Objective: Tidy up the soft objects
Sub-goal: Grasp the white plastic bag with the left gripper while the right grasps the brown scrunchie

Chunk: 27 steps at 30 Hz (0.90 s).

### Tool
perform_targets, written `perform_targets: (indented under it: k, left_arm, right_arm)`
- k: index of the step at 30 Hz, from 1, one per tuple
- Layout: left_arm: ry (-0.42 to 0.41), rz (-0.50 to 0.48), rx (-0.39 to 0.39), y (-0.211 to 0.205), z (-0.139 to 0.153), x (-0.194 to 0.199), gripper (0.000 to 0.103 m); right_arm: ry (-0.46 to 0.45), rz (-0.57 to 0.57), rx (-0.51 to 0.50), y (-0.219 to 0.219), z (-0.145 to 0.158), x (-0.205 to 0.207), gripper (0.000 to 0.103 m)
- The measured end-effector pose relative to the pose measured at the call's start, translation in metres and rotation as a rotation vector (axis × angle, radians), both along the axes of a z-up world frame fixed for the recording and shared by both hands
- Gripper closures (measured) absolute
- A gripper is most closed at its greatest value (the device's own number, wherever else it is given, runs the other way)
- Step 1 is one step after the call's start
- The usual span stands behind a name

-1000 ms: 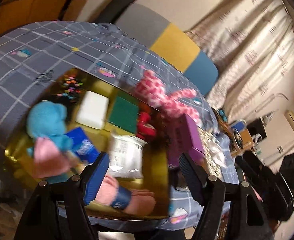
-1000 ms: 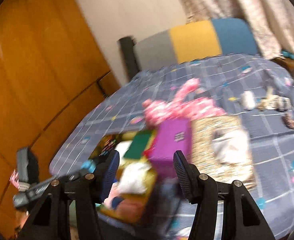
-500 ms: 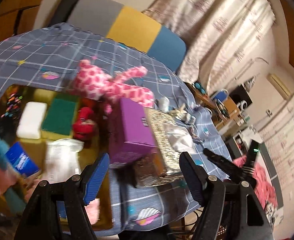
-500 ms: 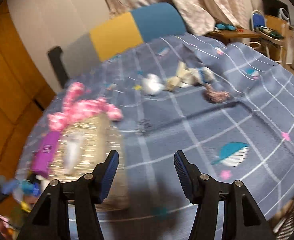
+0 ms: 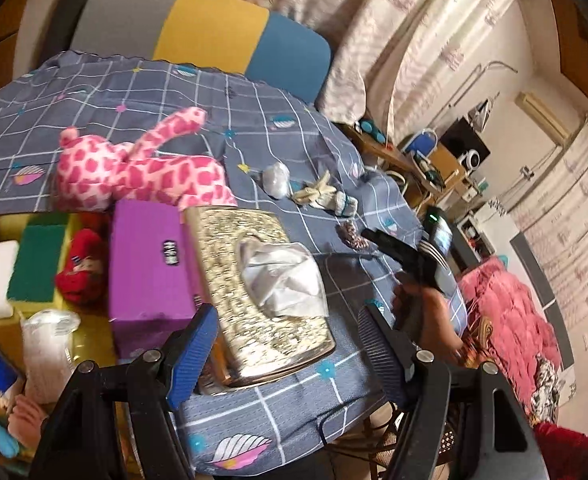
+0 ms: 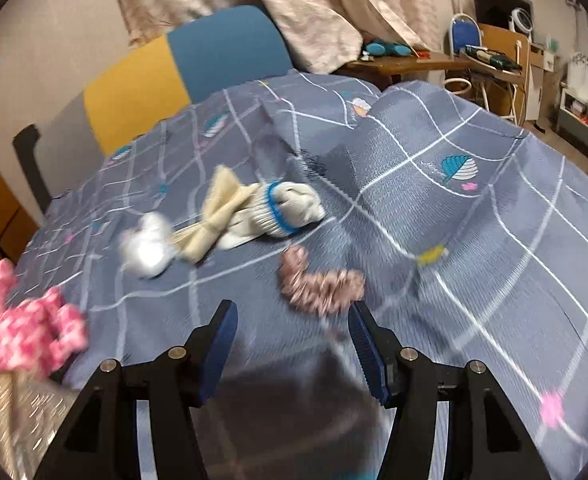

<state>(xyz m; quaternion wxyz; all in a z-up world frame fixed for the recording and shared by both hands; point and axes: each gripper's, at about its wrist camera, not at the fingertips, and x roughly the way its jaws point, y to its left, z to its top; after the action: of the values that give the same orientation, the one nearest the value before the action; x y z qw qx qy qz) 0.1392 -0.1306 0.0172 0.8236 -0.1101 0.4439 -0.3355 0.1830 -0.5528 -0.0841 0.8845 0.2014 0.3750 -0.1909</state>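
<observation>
Scrunchie (image 6: 321, 283) just ahead of open right hand-held gripper (image 6: 292, 344), untouched.

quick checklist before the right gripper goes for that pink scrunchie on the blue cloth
1. Right gripper open and empty: ok.
2. Pink scrunchie lies just ahead of the fingertips, slightly right of centre: ok.
3. Scrunchie apart from the white sock and cream bow: ok.
4. Cloth under the scrunchie flat: cannot tell, the picture is blurred.
5. Left gripper out of the way, over the gold tissue box: ok.
6. Left gripper empty: ok.
</observation>
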Motion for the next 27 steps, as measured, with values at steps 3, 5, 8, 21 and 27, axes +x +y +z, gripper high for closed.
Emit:
perform_targets:
  k: [3, 5, 8, 21, 27]
  left_arm:
    - [0.010, -0.024, 0.029, -0.017, 0.005, 0.006, 0.030]
    - [0.000, -0.041, 0.049, -0.027, 0.011, 0.010, 0.030]
    - [-0.016, -0.071, 0.095, -0.046, 0.021, 0.022, 0.030]
    - [-0.025, -0.113, 0.172, -0.142, 0.042, 0.100, 0.028]
    - [0.092, -0.088, 0.295, -0.202, 0.007, 0.165, 0.028]
  right_arm:
    - [0.044, 0.006, -0.015, -0.010, -0.019, 0.025, 0.044]
    - [0.059, 0.004, -0.028, -0.014, -0.028, 0.033, 0.044]
    - [0.050, 0.000, -0.058, -0.018, -0.034, 0.038, 0.049]
    - [-0.093, -0.032, -0.040, -0.032, -0.036, 0.010, 0.088]
    - [-0.141, -0.033, -0.103, -0.019, -0.031, 0.001, 0.090]
